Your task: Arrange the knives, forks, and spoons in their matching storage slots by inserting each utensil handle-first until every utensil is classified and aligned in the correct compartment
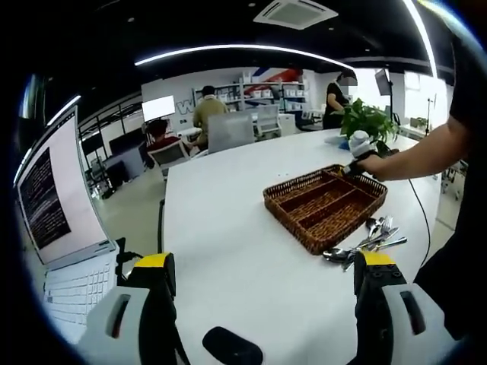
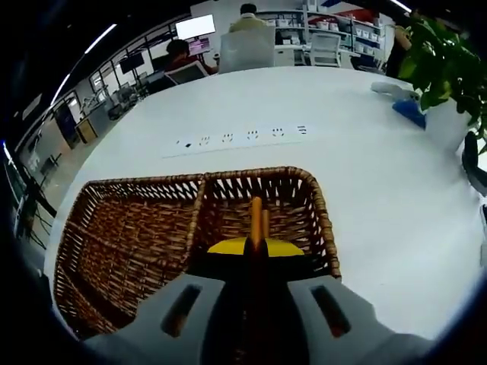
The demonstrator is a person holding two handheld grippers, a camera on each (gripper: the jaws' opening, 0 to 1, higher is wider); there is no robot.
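Note:
A brown wicker basket (image 1: pixel 285 209) with long divided slots sits on the white table (image 1: pixel 228 228). Beside its near right end lies a pile of silver forks and spoons (image 1: pixel 367 239). My left gripper (image 1: pixel 266 262) hovers open over the bare table, well short of the basket. My right gripper (image 1: pixel 356 166) is at the basket's far corner, held by a person's arm. In the right gripper view it (image 2: pixel 246 245) is shut above the basket's rim (image 2: pixel 316 205) on a thin orange stick-like piece (image 2: pixel 256 217) pointing into a compartment. I cannot tell what that piece is.
An open laptop (image 1: pixel 61 228) stands at the table's left edge, with a black mouse (image 1: pixel 232 346) near my left gripper. A potted plant (image 2: pixel 445 68) and a row of sockets (image 2: pixel 243 137) lie beyond the basket. People sit at desks far behind.

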